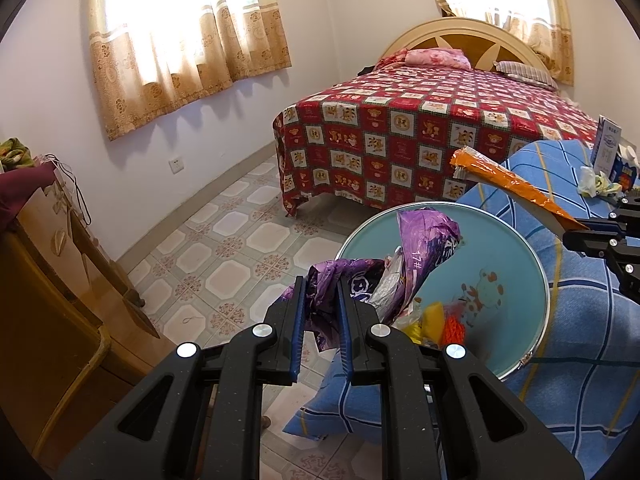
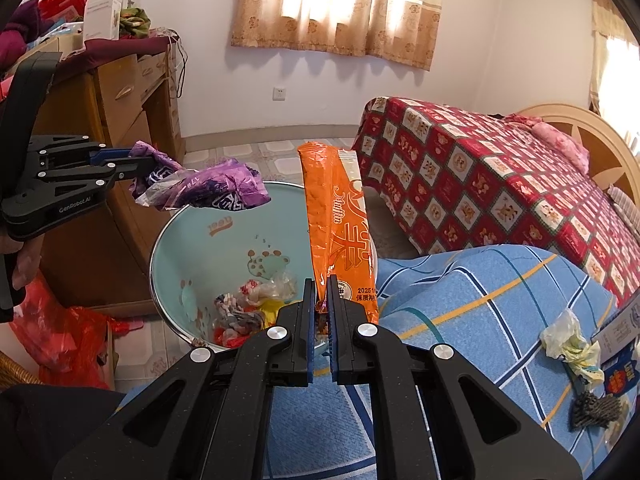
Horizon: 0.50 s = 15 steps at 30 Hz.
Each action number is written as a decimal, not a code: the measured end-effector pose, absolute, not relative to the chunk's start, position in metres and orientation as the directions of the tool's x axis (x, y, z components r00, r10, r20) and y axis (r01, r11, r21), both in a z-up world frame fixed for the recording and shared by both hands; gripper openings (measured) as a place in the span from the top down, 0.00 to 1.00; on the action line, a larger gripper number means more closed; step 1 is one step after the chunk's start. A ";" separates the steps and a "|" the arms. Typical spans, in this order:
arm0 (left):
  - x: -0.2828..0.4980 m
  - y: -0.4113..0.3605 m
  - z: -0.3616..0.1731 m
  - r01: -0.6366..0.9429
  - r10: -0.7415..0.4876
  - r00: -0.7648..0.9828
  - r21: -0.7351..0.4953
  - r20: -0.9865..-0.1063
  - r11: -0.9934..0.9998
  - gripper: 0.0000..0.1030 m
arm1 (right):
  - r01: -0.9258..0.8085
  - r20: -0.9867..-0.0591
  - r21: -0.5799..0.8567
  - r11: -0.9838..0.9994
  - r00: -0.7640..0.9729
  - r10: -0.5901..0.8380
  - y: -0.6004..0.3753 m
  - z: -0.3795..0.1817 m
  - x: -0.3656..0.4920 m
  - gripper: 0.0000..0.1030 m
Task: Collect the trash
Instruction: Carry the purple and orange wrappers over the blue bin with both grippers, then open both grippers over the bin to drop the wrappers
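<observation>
My left gripper (image 1: 320, 286) is shut on a crumpled purple plastic bag (image 1: 424, 248), held over the near rim of a light blue round basin (image 1: 516, 264). From the right wrist view the same left gripper (image 2: 150, 162) and purple bag (image 2: 216, 190) hang above the basin (image 2: 180, 248), which holds several crumpled wrappers (image 2: 256, 308). My right gripper (image 2: 320, 284) is shut on the bottom end of a long orange snack wrapper (image 2: 332, 216), standing upright beside the basin. In the left wrist view that orange wrapper (image 1: 508, 182) slants from the right gripper (image 1: 576, 228).
A blue checked quilt (image 2: 500, 304) carries the basin, a crumpled yellowish bag (image 2: 572, 344), a dark scrap (image 2: 592, 408) and a carton (image 1: 608, 152). A bed with a red patterned cover (image 1: 420, 132) stands behind. A wooden dresser (image 2: 132, 120) and red bags (image 2: 68, 336) are at left.
</observation>
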<state>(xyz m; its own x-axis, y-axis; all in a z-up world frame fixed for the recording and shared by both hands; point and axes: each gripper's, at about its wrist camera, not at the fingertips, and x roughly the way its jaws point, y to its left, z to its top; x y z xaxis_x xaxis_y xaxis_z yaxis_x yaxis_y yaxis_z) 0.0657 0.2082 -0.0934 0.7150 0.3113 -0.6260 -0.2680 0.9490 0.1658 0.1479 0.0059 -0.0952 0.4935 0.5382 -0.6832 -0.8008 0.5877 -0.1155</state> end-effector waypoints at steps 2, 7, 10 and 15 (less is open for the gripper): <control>0.066 0.208 -0.093 -0.267 0.310 0.715 0.165 -0.627 0.949 0.85 | -0.800 -0.682 -0.117 0.588 0.495 0.538 0.005 -0.095 0.148 0.94; 0.064 0.202 -0.089 -0.261 0.297 0.733 0.150 -0.613 0.954 0.55 | -0.801 -0.646 -0.082 0.593 0.495 0.581 0.000 -0.086 0.149 0.51; 0.063 0.197 -0.087 -0.250 0.284 0.743 0.143 -0.605 0.958 0.47 | -0.791 -0.631 -0.085 0.606 0.514 0.582 -0.005 -0.082 0.150 0.36; 0.063 0.190 -0.087 -0.248 0.279 0.749 0.137 -0.601 0.959 0.29 | -0.777 -0.623 -0.089 0.623 0.531 0.574 -0.009 -0.080 0.150 0.32</control>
<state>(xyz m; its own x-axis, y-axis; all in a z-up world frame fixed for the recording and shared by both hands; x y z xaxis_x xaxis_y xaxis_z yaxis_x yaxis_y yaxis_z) 0.0631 0.1903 -0.0866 0.7488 0.2791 -0.6012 -0.2475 0.9592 0.1370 0.1497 -0.0092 -0.0802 0.5314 0.5744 -0.6226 -0.7775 0.6226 -0.0892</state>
